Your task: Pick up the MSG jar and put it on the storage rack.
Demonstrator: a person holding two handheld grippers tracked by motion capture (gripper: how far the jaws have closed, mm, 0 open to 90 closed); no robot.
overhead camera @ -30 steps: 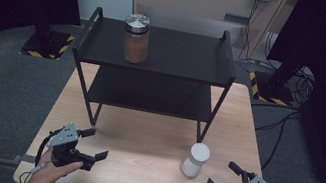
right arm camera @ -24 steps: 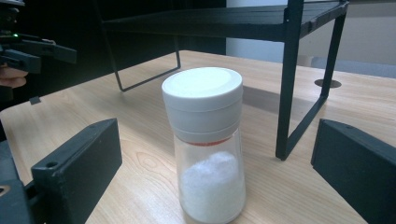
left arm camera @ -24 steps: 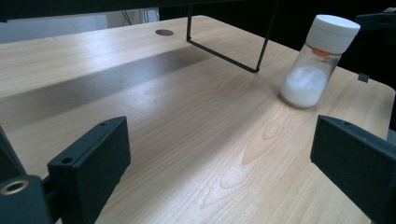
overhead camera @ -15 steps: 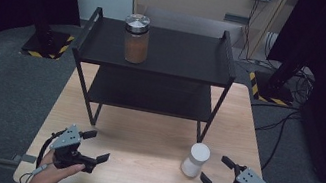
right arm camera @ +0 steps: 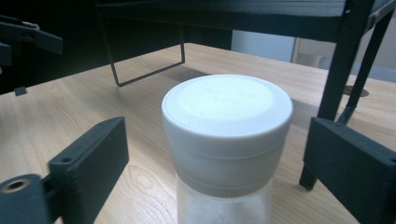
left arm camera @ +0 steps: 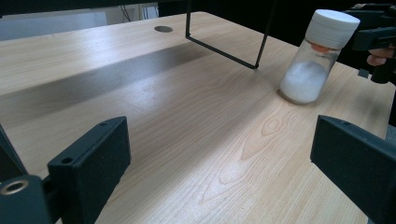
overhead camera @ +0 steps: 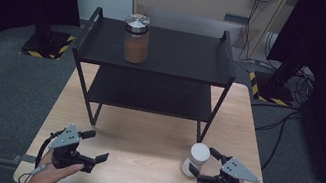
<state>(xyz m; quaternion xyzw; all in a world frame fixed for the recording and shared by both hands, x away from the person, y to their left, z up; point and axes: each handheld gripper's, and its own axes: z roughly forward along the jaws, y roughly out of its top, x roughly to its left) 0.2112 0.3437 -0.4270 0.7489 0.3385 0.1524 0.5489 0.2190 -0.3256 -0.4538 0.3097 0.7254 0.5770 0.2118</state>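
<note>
White-capped jar: stands upright on the table, part filled with white powder; between the spread jaws of the right gripper, its cap level with them in the right gripper view, a gap on each side.
Change: half a second ago the right gripper sat just beside the jar; now its jaws bracket the cap. A second ago it was farther off.
Meaning: the reach looks finished; closing on the cap or neck seems the step due.
Right gripper: jaws wide apart, holding nothing.
Left gripper: jaws likewise released and empty, low over bare wood, the jar well apart across the table.
Shelf rack: beyond both grippers; its front right leg just past the jar.
Brown-filled jar: on the rack's top shelf, far from either gripper.
</note>
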